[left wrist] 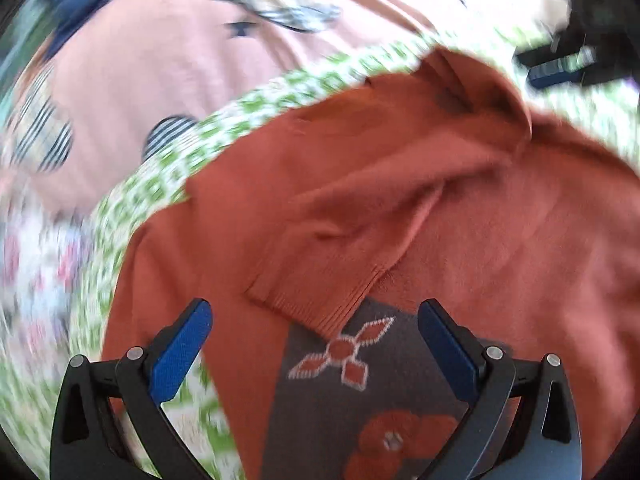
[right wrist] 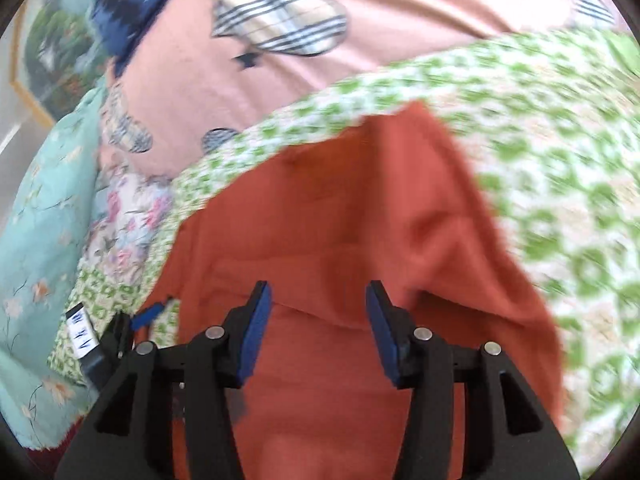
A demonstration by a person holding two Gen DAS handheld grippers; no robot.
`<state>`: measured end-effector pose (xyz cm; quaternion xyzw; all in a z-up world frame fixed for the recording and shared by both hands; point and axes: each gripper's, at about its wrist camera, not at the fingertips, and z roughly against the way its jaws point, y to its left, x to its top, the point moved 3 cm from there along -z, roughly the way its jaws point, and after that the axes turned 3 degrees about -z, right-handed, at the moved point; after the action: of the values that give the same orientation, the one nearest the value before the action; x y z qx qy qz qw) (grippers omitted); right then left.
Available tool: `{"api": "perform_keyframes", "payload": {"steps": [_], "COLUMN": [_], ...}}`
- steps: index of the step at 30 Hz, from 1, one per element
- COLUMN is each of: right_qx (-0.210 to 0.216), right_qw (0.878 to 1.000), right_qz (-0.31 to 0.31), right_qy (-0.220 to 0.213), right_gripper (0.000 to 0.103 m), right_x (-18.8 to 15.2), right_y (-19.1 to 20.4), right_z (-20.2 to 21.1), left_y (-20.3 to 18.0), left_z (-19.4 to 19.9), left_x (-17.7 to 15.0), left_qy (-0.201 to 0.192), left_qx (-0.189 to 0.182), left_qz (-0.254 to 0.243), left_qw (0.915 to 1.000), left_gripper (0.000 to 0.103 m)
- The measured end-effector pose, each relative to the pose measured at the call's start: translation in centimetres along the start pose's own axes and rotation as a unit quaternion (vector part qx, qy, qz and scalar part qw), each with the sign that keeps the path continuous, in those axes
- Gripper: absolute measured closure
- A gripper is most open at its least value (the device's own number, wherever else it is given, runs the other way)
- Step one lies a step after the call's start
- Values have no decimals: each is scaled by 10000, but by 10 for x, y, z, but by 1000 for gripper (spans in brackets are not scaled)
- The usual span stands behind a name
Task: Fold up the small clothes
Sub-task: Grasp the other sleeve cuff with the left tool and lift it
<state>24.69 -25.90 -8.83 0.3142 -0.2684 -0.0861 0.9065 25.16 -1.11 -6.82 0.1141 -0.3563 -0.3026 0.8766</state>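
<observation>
A small rust-orange knit sweater lies on a green-and-white patterned sheet. One sleeve, with a ribbed cuff, is folded across its body. A brown panel with orange flowers shows at the near end. My left gripper is open and empty just above the cuff and brown panel. My right gripper is open and empty over the sweater in the right wrist view. The right gripper also shows at the far right of the left wrist view. Both views are blurred.
A pink blanket with plaid and striped heart patches lies beyond the sheet. A teal floral cloth is at the left, with a framed picture behind it. The green-patterned sheet spreads to the right.
</observation>
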Motion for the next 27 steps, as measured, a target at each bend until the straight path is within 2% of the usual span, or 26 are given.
{"api": "perform_keyframes", "payload": {"steps": [2, 3, 4, 5, 6, 7, 8, 9, 10, 11, 13, 14, 15, 16, 18, 19, 20, 22, 23, 24, 25, 27], "right_qx": [-133, -177, -211, -306, -362, -425, -469, -510, -558, -610, -716, -790, -840, -876, -919, -935, -948, -940, -957, -983, -984, -963], "right_qw": [9999, 9997, 9996, 9993, 9990, 9987, 9984, 9980, 9976, 9973, 9966, 9961, 9958, 9955, 9952, 9952, 9952, 9954, 9953, 9950, 9950, 9948], "right_qz": [-92, -143, -179, -231, -255, -290, -312, -344, -384, -401, -383, -368, -346, -318, -221, -183, -124, -26, 58, 132, 193, 298], "right_qy": [21, 25, 25, 13, -6, -47, -85, -111, -110, -102, -134, -129, -142, -179, -245, -238, -219, -184, -133, -90, -35, 121], "right_gripper": [52, 52, 52, 52, 52, 52, 52, 52, 52, 52, 52, 52, 52, 52, 52, 52, 52, 50, 48, 42, 34, 31], "right_x": [-5, -7, -9, -11, -12, -13, -13, -13, -12, -11, -8, -5, -2, 2, 16, 22, 32, 43, 51, 55, 58, 61], "right_y": [-16, -24, -30, -38, -42, -49, -54, -59, -65, -70, -82, -85, -87, -89, -90, -89, -88, -83, -79, -75, -71, -66], "right_z": [4, 5, 6, 6, 7, 8, 9, 8, 6, 4, 5, 4, 4, 4, 1, -3, -11, -26, -37, -46, -55, -72], "left_y": [-5, -6, -3, 2, 6, 10, 15, 16, 18, 24, 31, 38, 51, 63, 95, 111, 126, 139, 142, 144, 143, 138], "left_z": [-22, -33, -42, -47, -50, -52, -52, -49, -43, -30, 0, 16, 36, 48, 58, 53, 42, 22, 10, 0, -6, -21], "left_x": [3, 5, 6, 9, 9, 9, 12, 16, 21, 28, 37, 41, 44, 44, 38, 32, 24, 9, 0, -8, -13, -23], "left_qy": [251, 392, 497, 535, 573, 605, 611, 608, 604, 456, 70, -114, -362, -532, -734, -733, -642, -365, -231, -149, -95, 47], "left_qx": [-20, -124, -405, -706, -1020, -1272, -1417, -1525, -1690, -2045, -2522, -2789, -3076, -3225, -3516, -3612, -3564, -3368, -3389, -3432, -3424, -3412], "left_qz": [-288, -314, -216, -72, 66, 176, 285, 348, 450, 690, 1043, 1260, 1553, 1775, 2381, 2709, 2966, 3305, 3500, 3676, 3769, 3914], "left_qw": [9993, 9987, 9977, 9960, 9931, 9899, 9876, 9858, 9827, 9754, 9620, 9519, 9381, 9283, 9024, 8892, 8837, 8809, 8730, 8642, 8606, 8546], "left_gripper": [2, 6, 8, 16, 33, 43, 65, 100, 100, 101, 101, 101, 101, 101, 101, 101, 101, 101, 101, 101, 101, 101]}}
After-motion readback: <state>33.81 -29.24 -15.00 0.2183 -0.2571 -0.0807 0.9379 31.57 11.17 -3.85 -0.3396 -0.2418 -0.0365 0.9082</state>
